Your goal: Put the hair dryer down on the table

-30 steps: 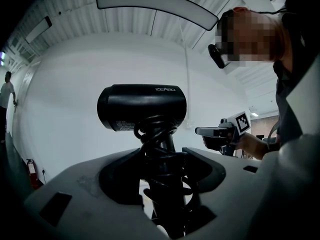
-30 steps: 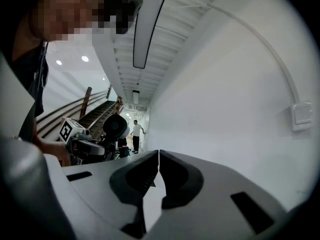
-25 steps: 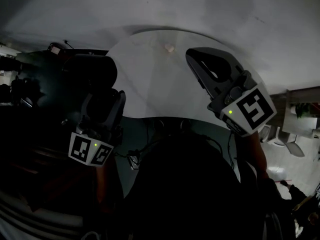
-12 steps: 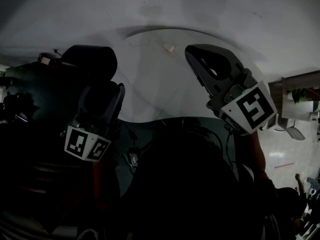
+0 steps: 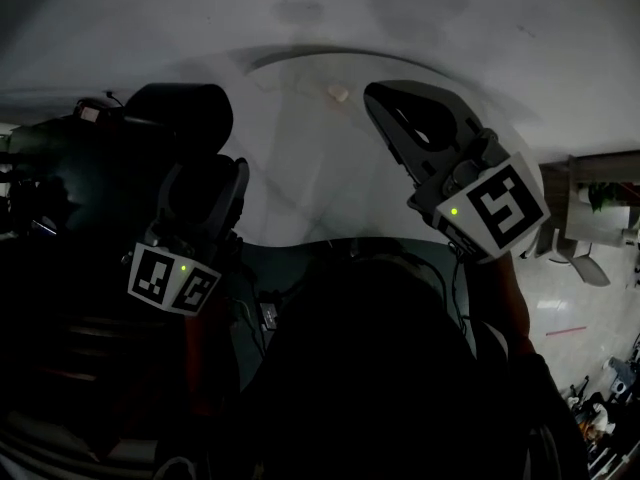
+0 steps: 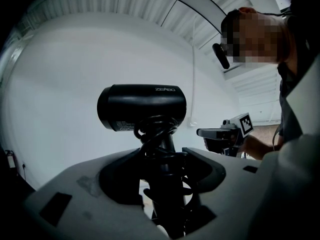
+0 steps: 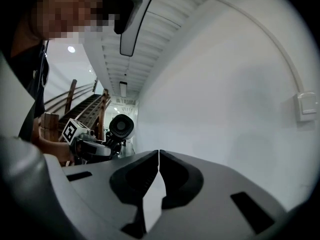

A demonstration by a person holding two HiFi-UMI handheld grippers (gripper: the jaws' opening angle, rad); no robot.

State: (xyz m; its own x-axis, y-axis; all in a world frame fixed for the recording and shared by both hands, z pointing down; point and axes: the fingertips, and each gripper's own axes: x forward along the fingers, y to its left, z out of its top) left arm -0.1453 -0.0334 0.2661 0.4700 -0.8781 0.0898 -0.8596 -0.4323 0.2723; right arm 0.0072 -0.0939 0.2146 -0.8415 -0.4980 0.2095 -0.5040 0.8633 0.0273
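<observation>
Clamped shut with the left gripper (image 6: 165,160) on the handle of the hair dryer (image 6: 142,106), cord (image 6: 159,130) coiled round that handle, barrel upright at 12 o'clock above the jaws. Pressed together tip to tip on nothing at the right gripper (image 7: 159,156). From the head view, held at 9 o'clock of the pale round table (image 5: 300,183), with the empty one at 3 o'clock.

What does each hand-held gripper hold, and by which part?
Left hand-held gripper: the hair dryer, by its cord-wrapped handle. Right hand-held gripper: shut, holds nothing.
</observation>
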